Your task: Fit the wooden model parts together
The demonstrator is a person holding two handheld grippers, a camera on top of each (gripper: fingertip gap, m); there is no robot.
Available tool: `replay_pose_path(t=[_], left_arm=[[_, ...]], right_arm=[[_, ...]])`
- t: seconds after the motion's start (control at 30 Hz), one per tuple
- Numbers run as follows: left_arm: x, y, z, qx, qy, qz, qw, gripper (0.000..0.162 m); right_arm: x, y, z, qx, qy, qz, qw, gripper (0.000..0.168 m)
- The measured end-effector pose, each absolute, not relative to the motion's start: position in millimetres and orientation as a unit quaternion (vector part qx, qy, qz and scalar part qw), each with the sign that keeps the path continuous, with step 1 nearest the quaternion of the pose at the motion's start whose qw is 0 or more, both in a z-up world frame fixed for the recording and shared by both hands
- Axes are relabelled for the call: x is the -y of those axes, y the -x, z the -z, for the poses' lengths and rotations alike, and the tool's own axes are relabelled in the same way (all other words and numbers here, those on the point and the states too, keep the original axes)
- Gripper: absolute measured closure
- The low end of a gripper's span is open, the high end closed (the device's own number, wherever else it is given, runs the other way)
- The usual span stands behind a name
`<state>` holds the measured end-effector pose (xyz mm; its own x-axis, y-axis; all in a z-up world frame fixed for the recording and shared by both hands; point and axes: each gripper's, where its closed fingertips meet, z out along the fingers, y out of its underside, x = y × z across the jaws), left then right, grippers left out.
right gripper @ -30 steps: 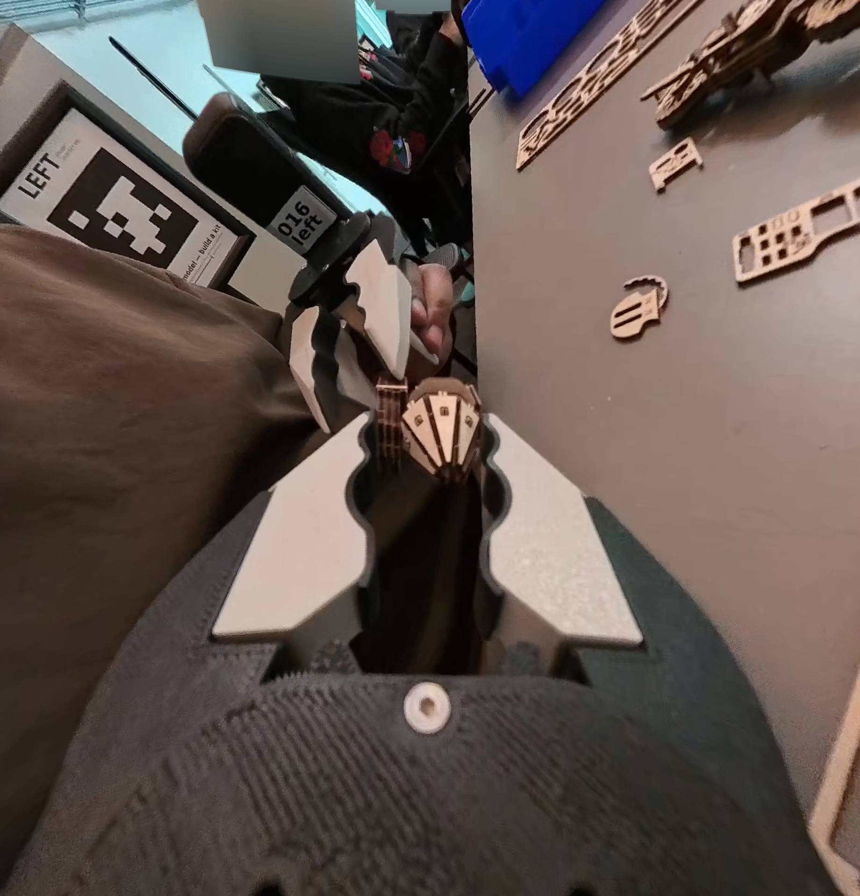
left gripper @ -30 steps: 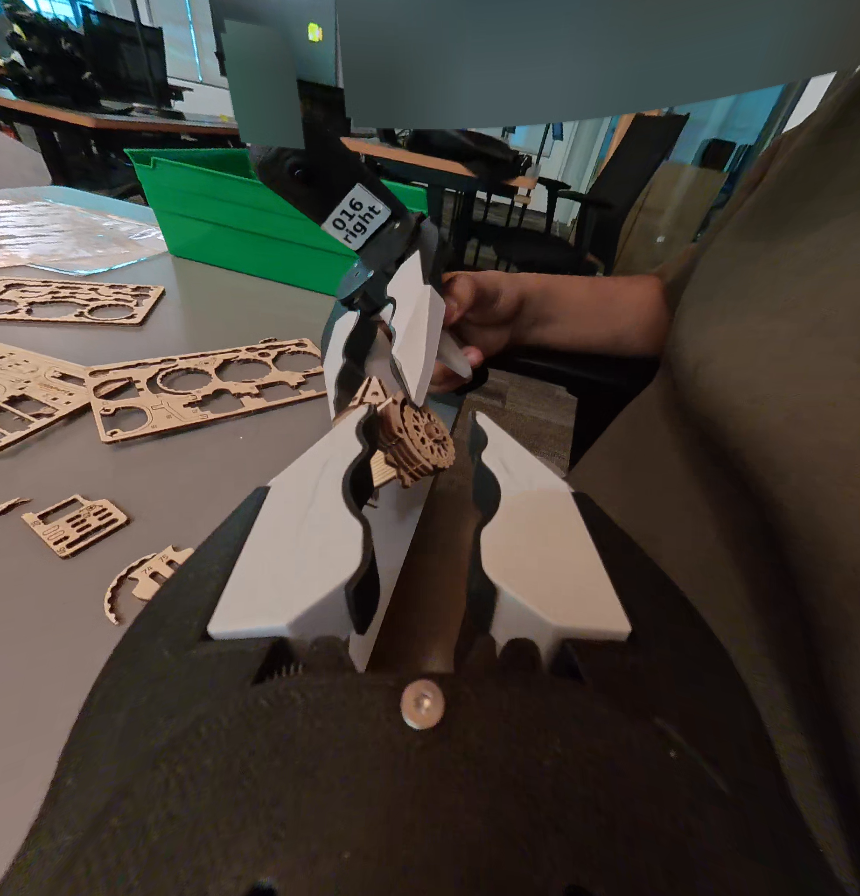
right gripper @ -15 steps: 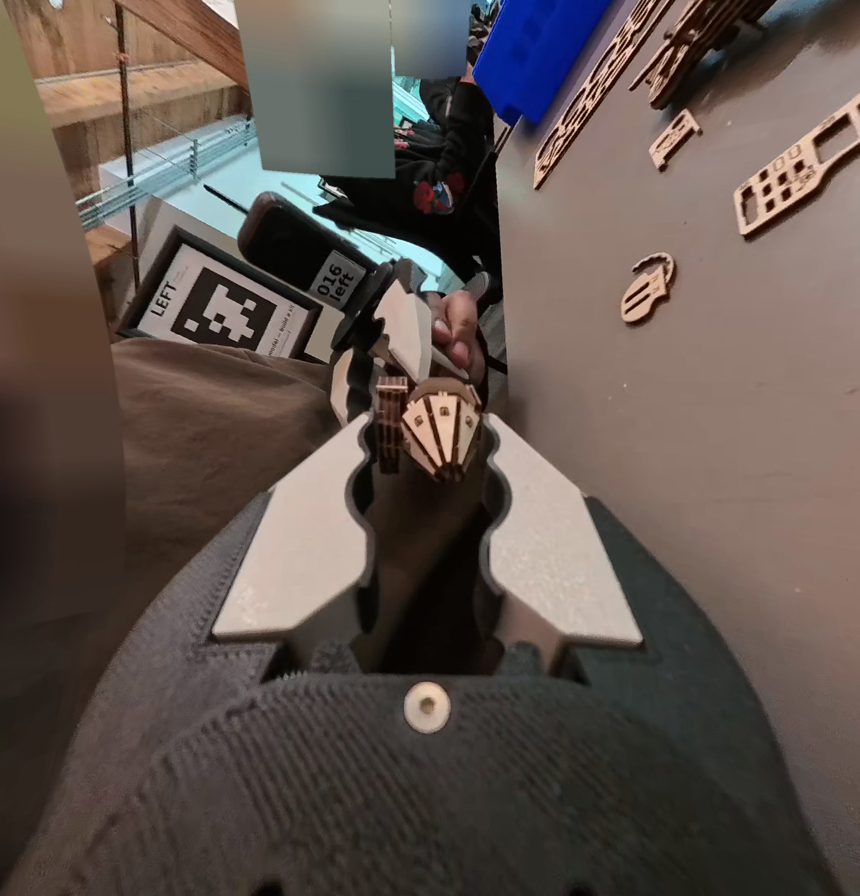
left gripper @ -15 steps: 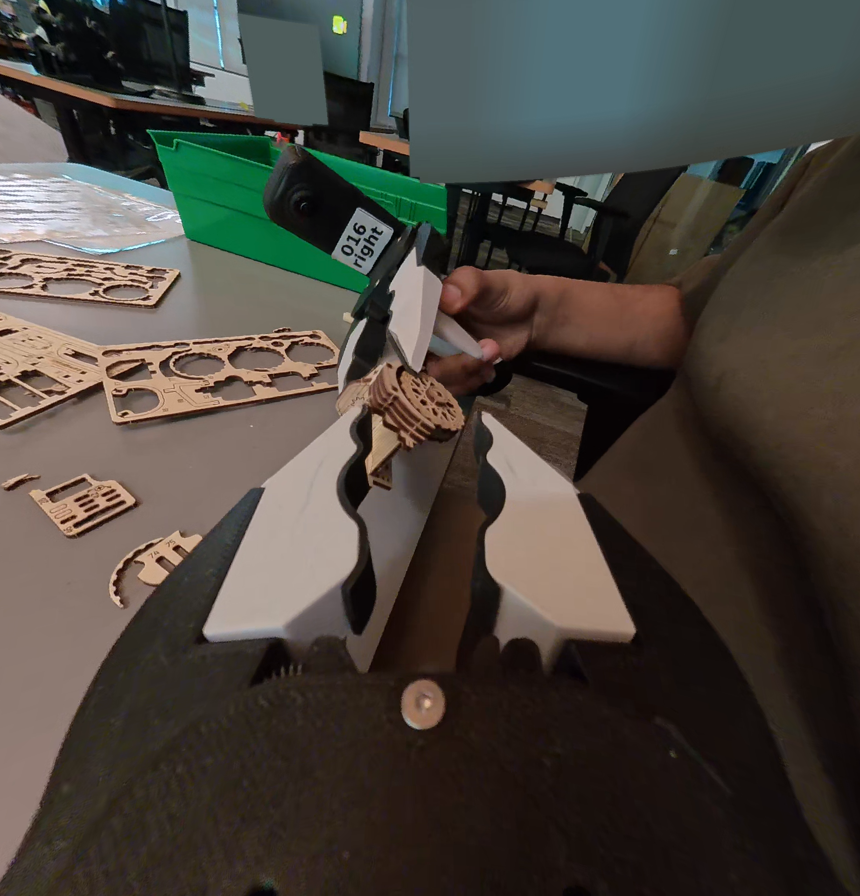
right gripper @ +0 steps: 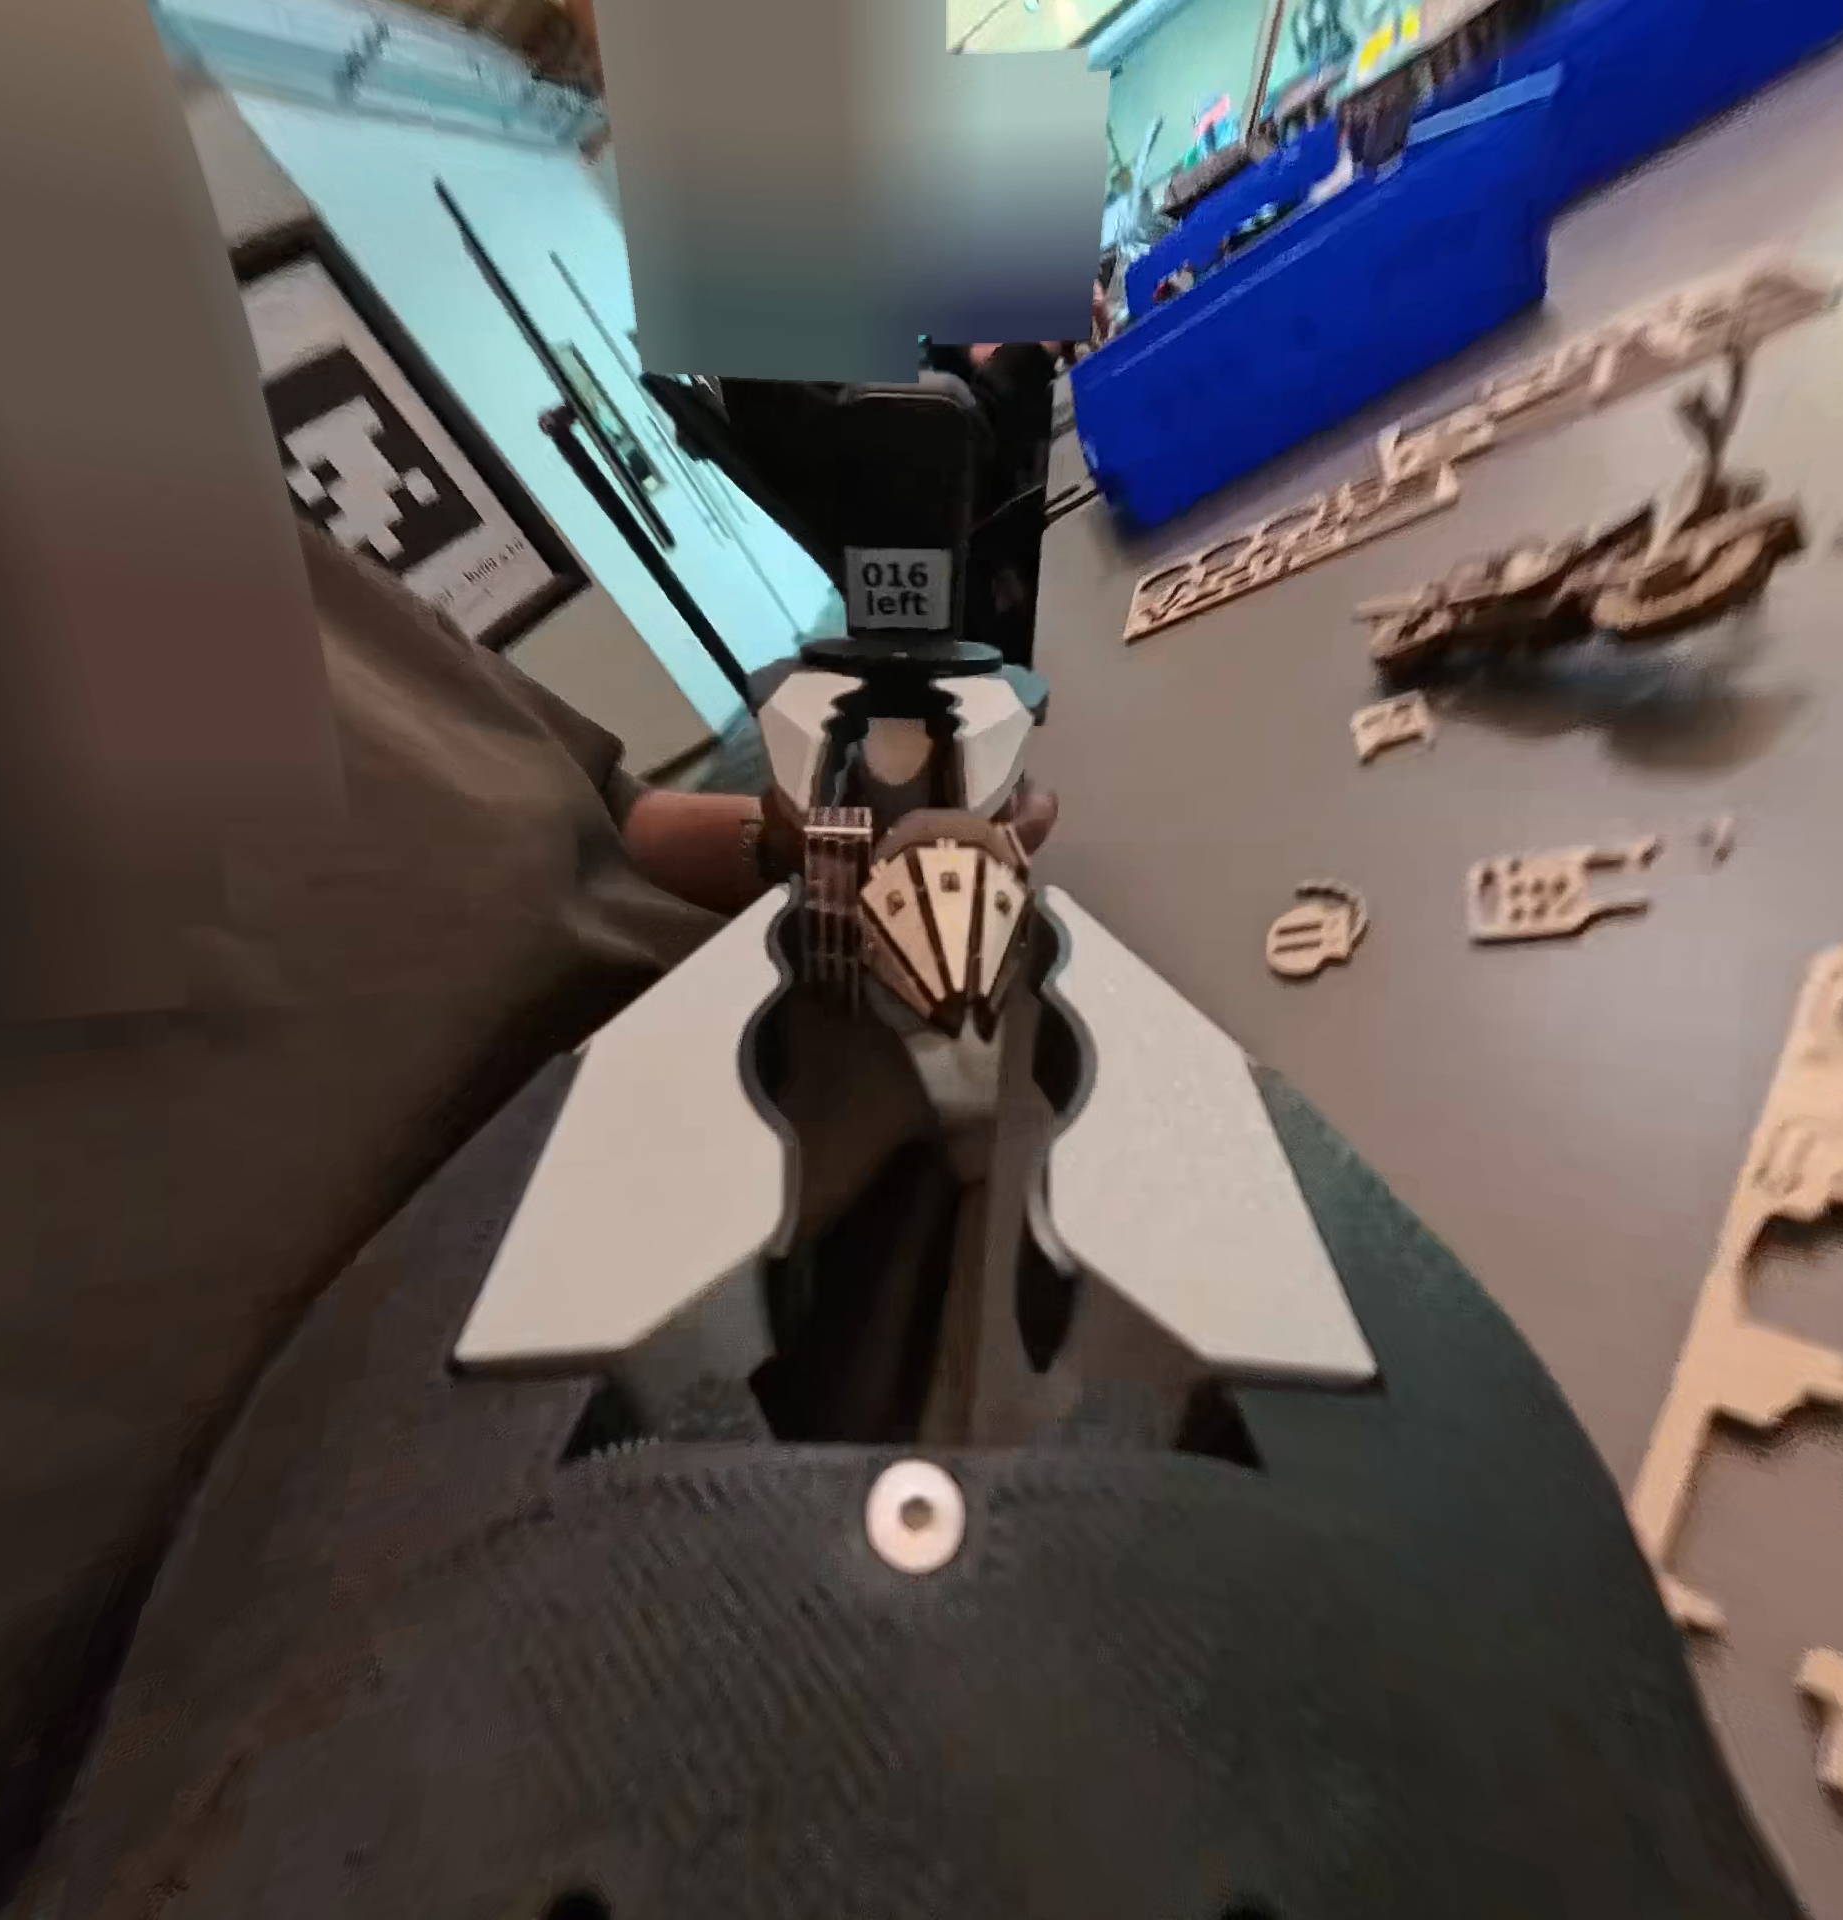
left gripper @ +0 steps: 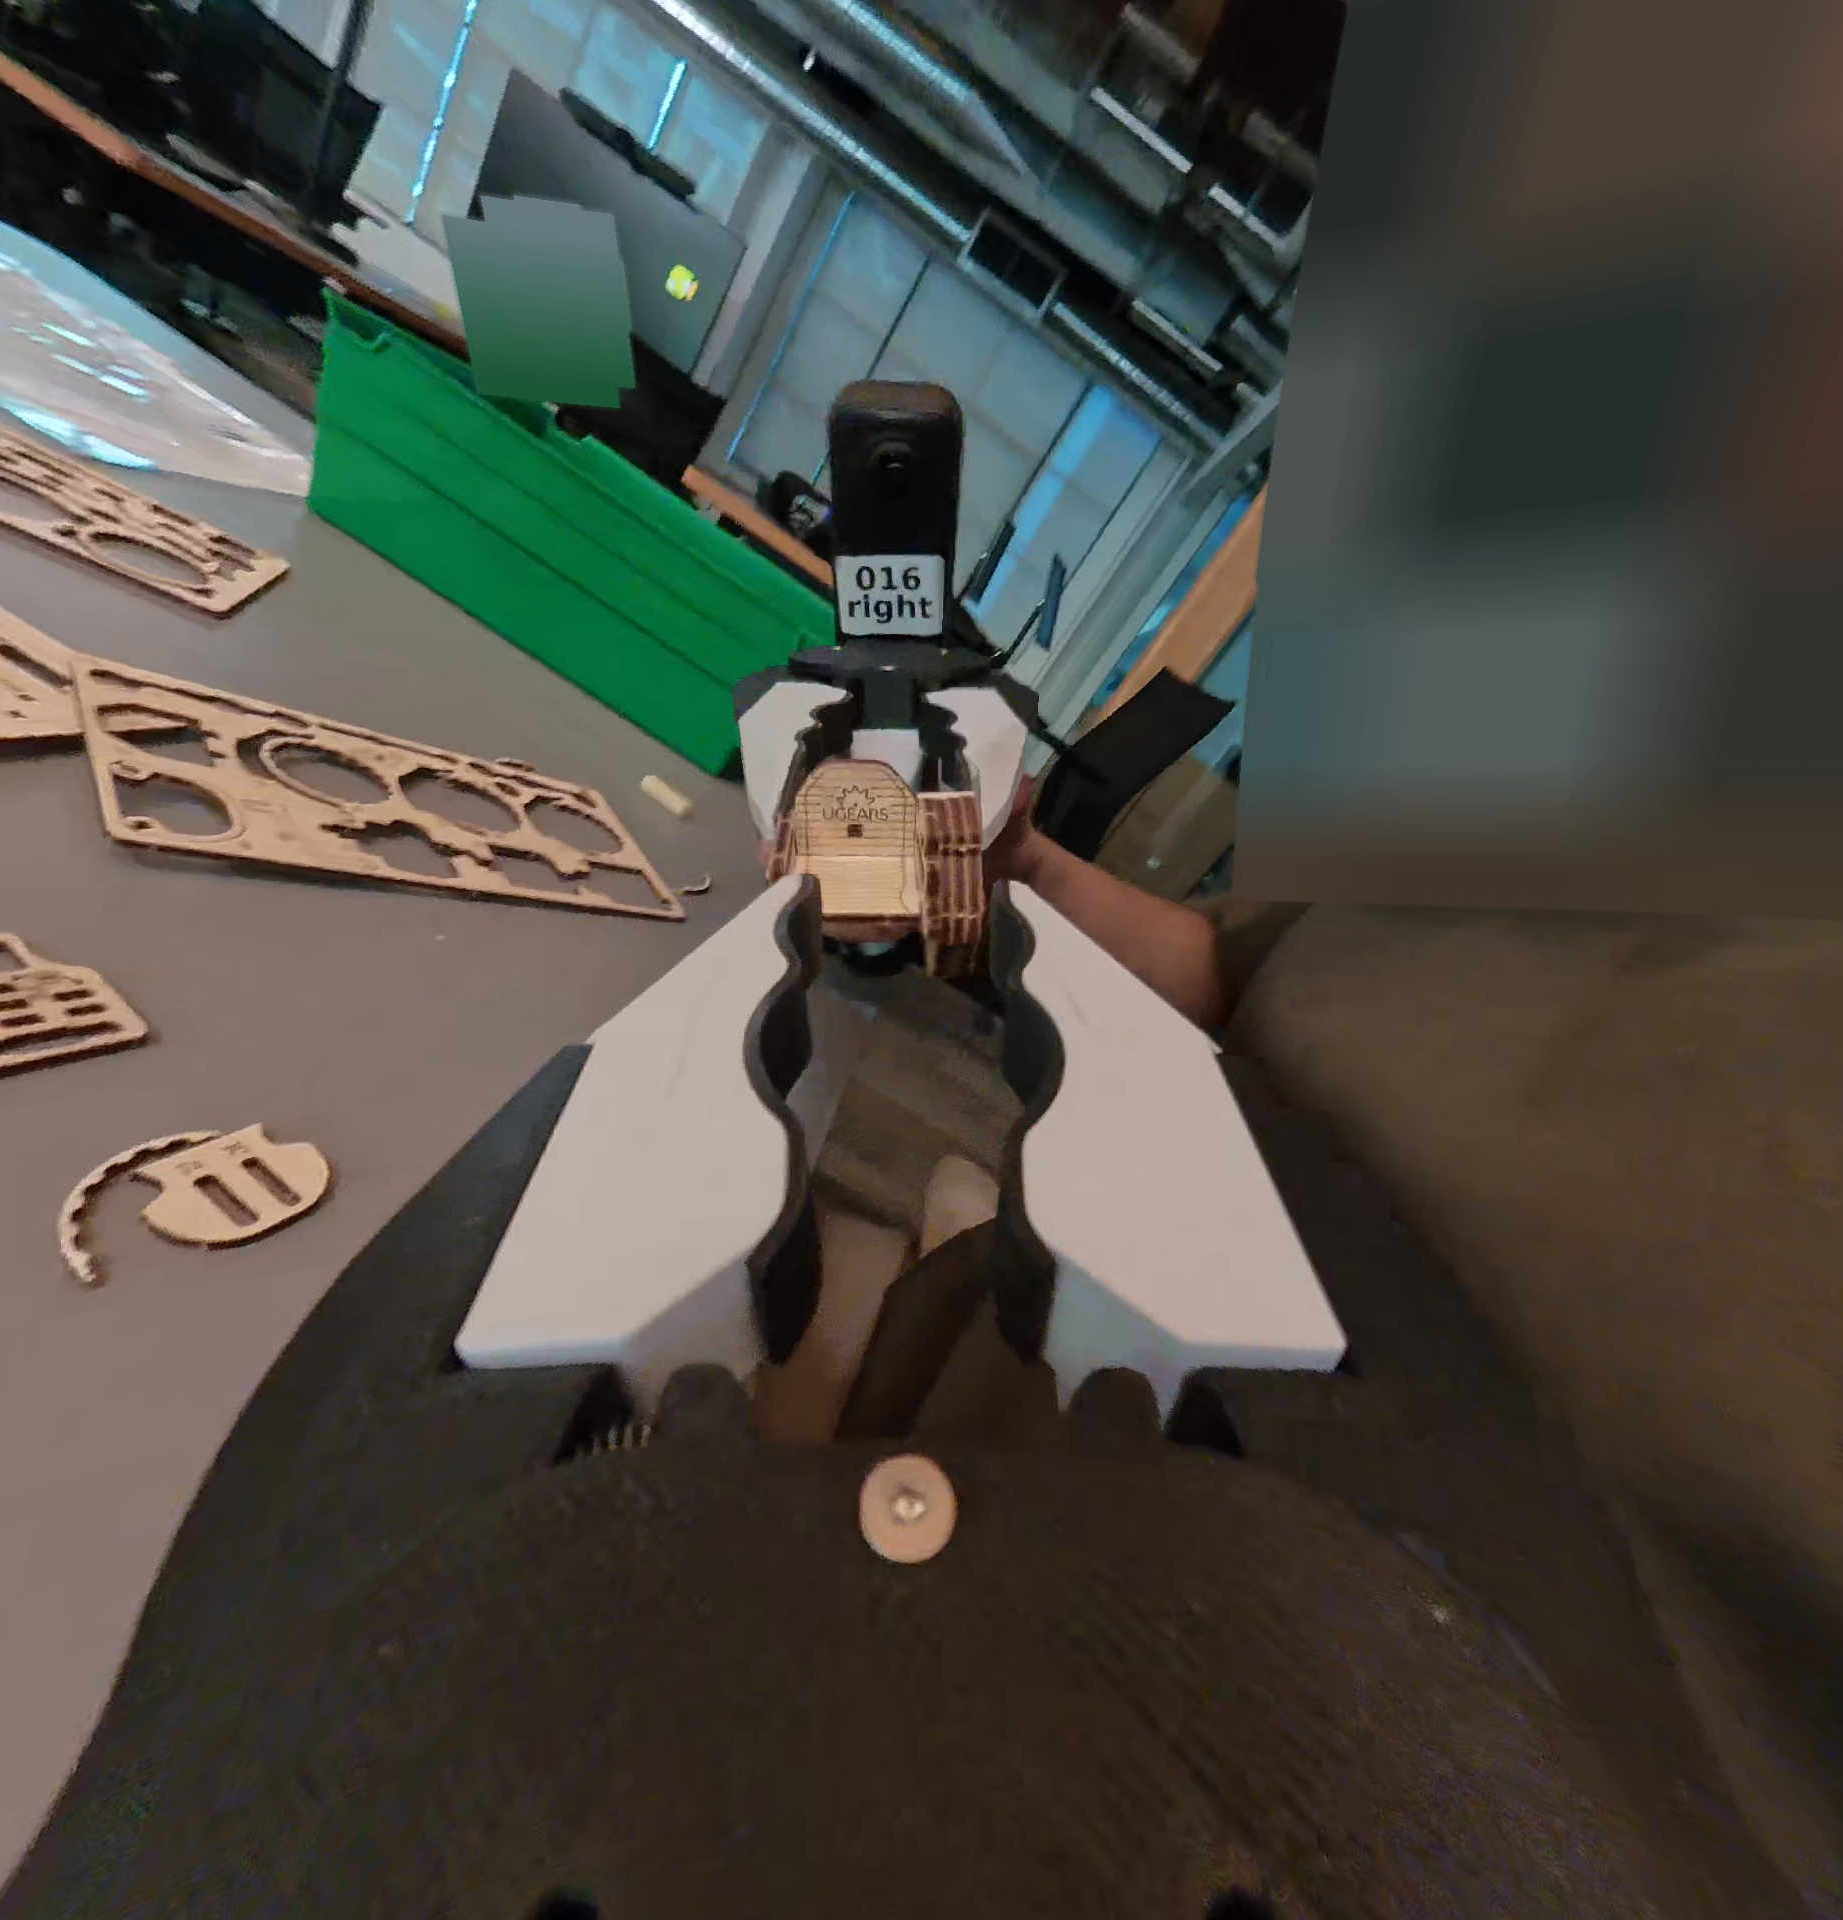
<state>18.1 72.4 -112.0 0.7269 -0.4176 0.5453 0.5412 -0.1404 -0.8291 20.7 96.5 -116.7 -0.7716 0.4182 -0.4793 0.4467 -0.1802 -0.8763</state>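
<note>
Left gripper (left gripper: 901,914) and right gripper (right gripper: 912,935) face each other above worktop (left gripper: 397,997) edge, both jaws pinching small wooden assembly (left gripper: 875,857). Joint apparently partly seated. Cut sheets (left gripper: 366,805), loose pieces (left gripper: 205,1190) left unused.

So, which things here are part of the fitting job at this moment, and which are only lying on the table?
In use:
- wooden sub-assembly, held in the air between both grippers
- left gripper
- right gripper

Lying about:
- cut-out wooden sheet
- small round wooden piece
- slotted wooden piece
- green bin
- blue bin
- larger built model
</note>
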Motion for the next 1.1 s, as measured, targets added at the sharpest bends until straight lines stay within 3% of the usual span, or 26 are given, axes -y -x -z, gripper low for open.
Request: replay_pose_path(t=[0.17, 0.6, 0.83, 1.1], left_arm=[[-69, -30, 109, 0.008, 0.666, 0.353, 0.657, 0.137], [-66, -42, 125, -0.051, 0.726, 0.272, 0.63, 0.153], [-66, -41, 124, -0.043, 0.722, 0.285, 0.629, 0.146], [-68, -37, 129, -0.027, 0.73, 0.293, 0.617, 0.152]], right_arm=[[-90, -23, 123, -0.703, -0.279, 0.647, -0.098, 0.127], [-79, -26, 124, -0.705, -0.257, 0.655, -0.091, 0.127], [-79, -24, 128, -0.707, -0.265, 0.65, -0.089, 0.127], [-79, -23, 135, -0.715, -0.275, 0.637, -0.086, 0.127]])
